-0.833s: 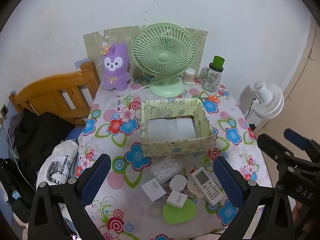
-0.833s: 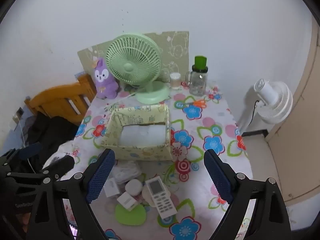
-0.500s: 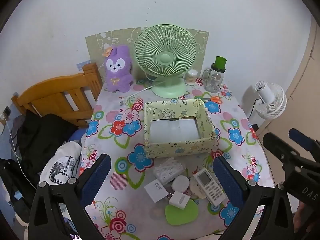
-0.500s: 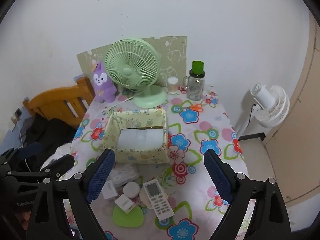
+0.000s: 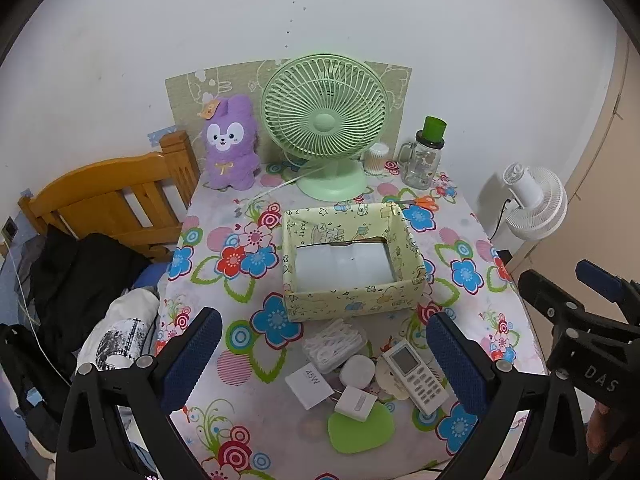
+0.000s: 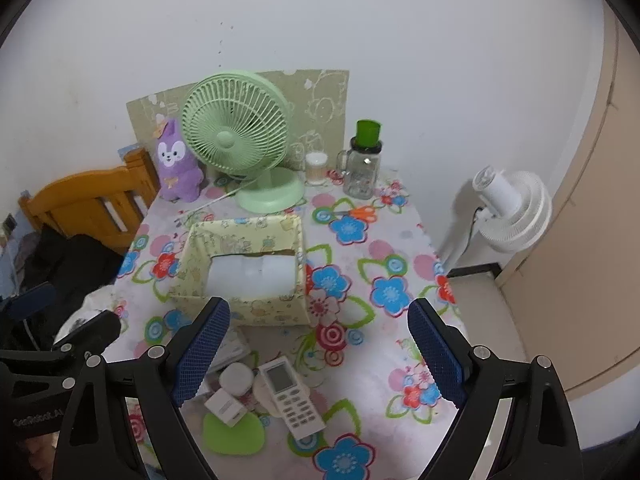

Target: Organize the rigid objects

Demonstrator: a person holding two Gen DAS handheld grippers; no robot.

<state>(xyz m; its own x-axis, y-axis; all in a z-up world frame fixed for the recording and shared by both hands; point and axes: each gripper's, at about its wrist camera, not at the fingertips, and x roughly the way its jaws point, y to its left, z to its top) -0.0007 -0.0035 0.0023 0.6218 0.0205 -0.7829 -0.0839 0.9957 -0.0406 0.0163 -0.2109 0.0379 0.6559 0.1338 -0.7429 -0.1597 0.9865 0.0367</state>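
Both grippers hang above the near edge of a small table covered in a white cloth with big red, blue and pink flowers. The left gripper has its blue-padded jaws spread wide with nothing between them, just the clutter showing down below. Same deal with the right gripper: jaws wide apart, gripping nothing.

The stuff to sort is bunched up at the near edge of the table. There's a white remote control with a small screen and grey buttons, lying flat and angled. Just left of it is a round white puck-shaped thing, then a white square charger block marked 45W, and a smaller white plug adapter that overlaps a flat lime-green rounded pad. Behind those, a clear packet of what looks like cotton swabs sits just in front of the box.

The box itself is a pale yellow-green open cardboard box with cartoon prints, mid-table, with only a whitish bottom visible inside.

Along the back by the wall: a purple plush bunny, a mint-green desk fan, a small tub of swabs and a glass mug jar with a green lid. A white floor fan stands off to the right, a wooden bed frame to the left.
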